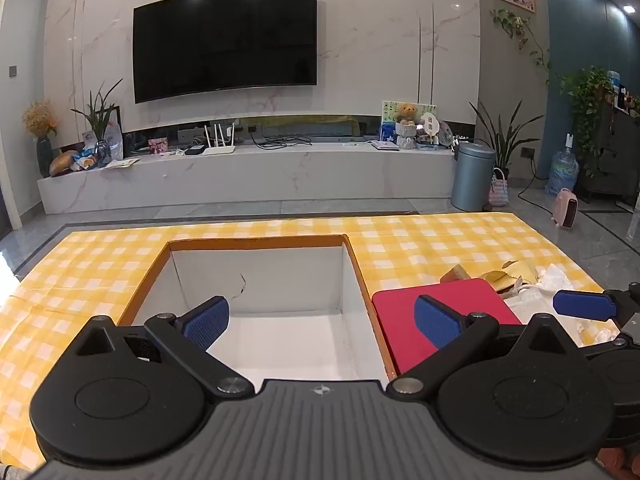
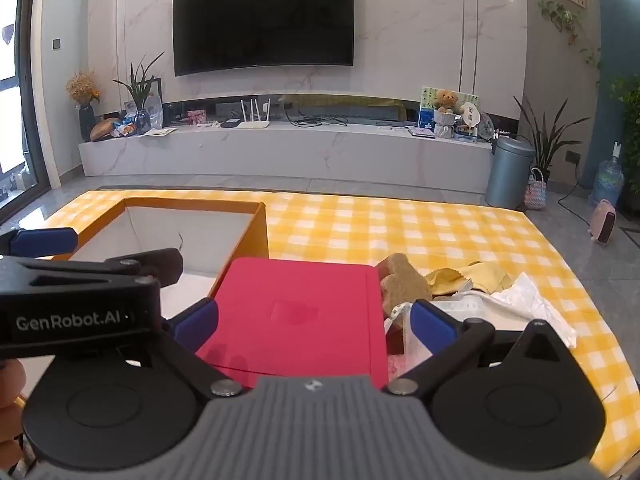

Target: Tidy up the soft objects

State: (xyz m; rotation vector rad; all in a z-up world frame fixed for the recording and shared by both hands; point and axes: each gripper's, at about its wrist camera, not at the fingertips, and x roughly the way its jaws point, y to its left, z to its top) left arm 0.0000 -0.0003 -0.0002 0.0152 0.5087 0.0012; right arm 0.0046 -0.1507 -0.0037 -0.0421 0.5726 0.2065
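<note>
An open orange box (image 1: 362, 276) with a white, empty inside stands on the yellow checked table; it also shows in the right wrist view (image 2: 256, 228). A red lid (image 1: 440, 304) (image 2: 300, 312) lies flat beside the box on its right. A pile of soft things lies right of the lid: a brown sponge (image 2: 400, 280), a yellow cloth (image 2: 472, 276) and white crumpled material (image 2: 516, 296). My left gripper (image 1: 320, 320) is open over the box. My right gripper (image 2: 314, 320) is open over the red lid. Neither holds anything.
The yellow checked tablecloth (image 2: 400, 224) covers the table. Beyond the far edge are a grey floor, a marble TV bench (image 1: 240, 176), a wall TV, a blue bin (image 1: 472, 176) and plants. The left gripper's body (image 2: 80, 300) shows at the left of the right wrist view.
</note>
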